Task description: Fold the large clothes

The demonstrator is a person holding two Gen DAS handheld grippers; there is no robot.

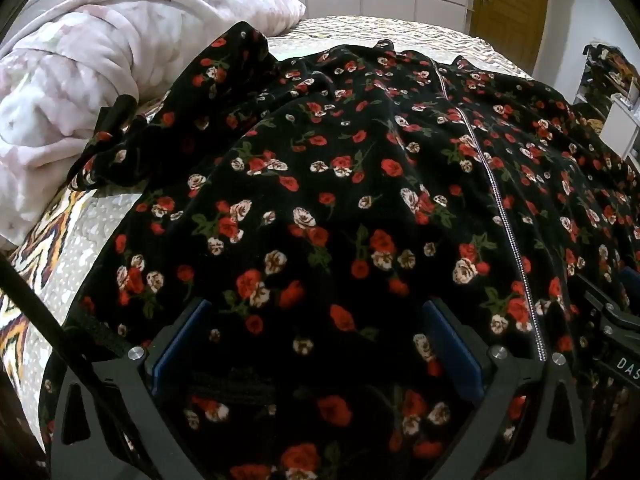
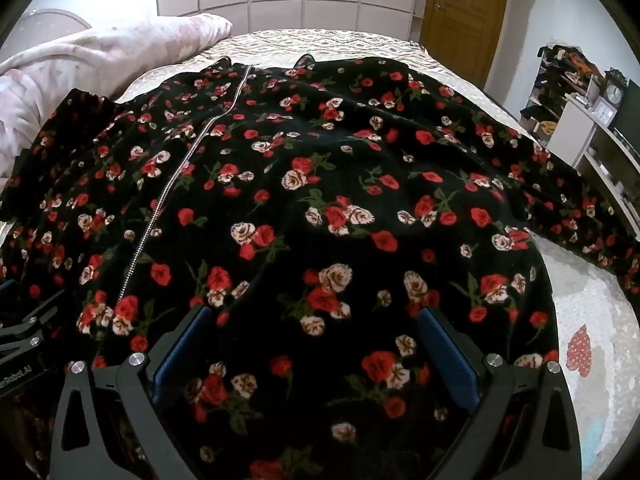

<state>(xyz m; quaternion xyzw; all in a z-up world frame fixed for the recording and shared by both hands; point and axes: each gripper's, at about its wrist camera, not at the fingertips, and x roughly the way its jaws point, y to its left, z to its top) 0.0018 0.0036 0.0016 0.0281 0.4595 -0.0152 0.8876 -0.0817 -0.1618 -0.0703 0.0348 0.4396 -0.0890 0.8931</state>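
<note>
Floral robe (image 2: 320, 200) spread flat on bed (image 2: 320, 42), zipper (image 2: 160, 204) up, unfolded. Left gripper (image 1: 316, 336) and right gripper (image 2: 316, 340) jaws apart, holding nothing. All folds remain.

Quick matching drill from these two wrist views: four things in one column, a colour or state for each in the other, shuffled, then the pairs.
Things:
1. floral garment
2. zipper
3. pink blanket
4. door

Colour or state:
A. bunched up at the side of the bed
B. brown wood, closed
C. spread flat across the bed, black with red and cream roses
D. silver line running down the fabric

Pairs: 1-C, 2-D, 3-A, 4-B

Both the left claw and the right claw hang open above the garment.
</note>
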